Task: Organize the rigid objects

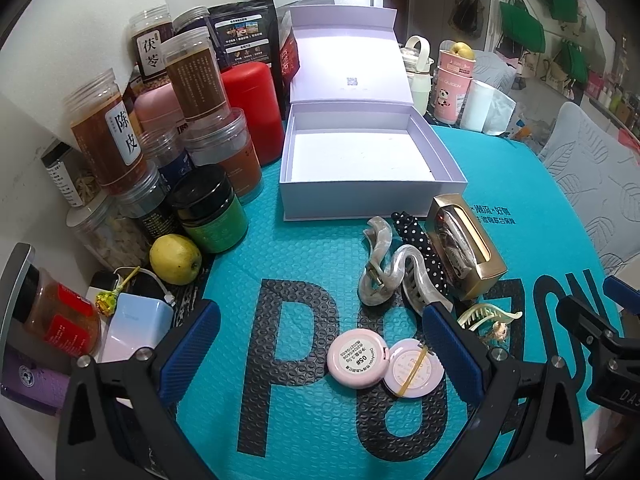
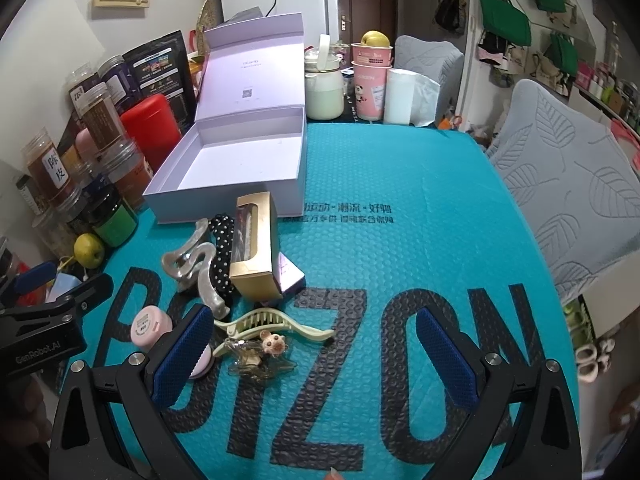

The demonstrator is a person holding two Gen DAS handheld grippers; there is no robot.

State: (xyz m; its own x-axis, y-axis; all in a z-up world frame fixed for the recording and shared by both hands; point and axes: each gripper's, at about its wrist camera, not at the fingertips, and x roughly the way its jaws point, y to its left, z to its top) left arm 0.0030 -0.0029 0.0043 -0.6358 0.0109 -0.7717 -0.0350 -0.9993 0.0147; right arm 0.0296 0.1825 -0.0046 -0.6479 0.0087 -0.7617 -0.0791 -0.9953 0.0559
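Two grippers, both spread wide and holding nothing: left gripper (image 1: 320, 344) over the pink compacts, right gripper (image 2: 316, 350) over the teal bubble-textured mat (image 2: 420, 216). Pale lavender box (image 1: 360, 196), rigid card, stands open at the far side, lid upright. Near it lies a gold windowed carton (image 2: 256, 240), long axis running near-to-far. Marbled wavy hair claw (image 2: 196, 268) sits left of it, beside a polka-dot fabric piece (image 2: 222, 252). Cream toothed clip (image 2: 272, 326) lies left-to-right, teeth facing far. Two round pink compacts (image 1: 358, 364) touch, flat and glossy.
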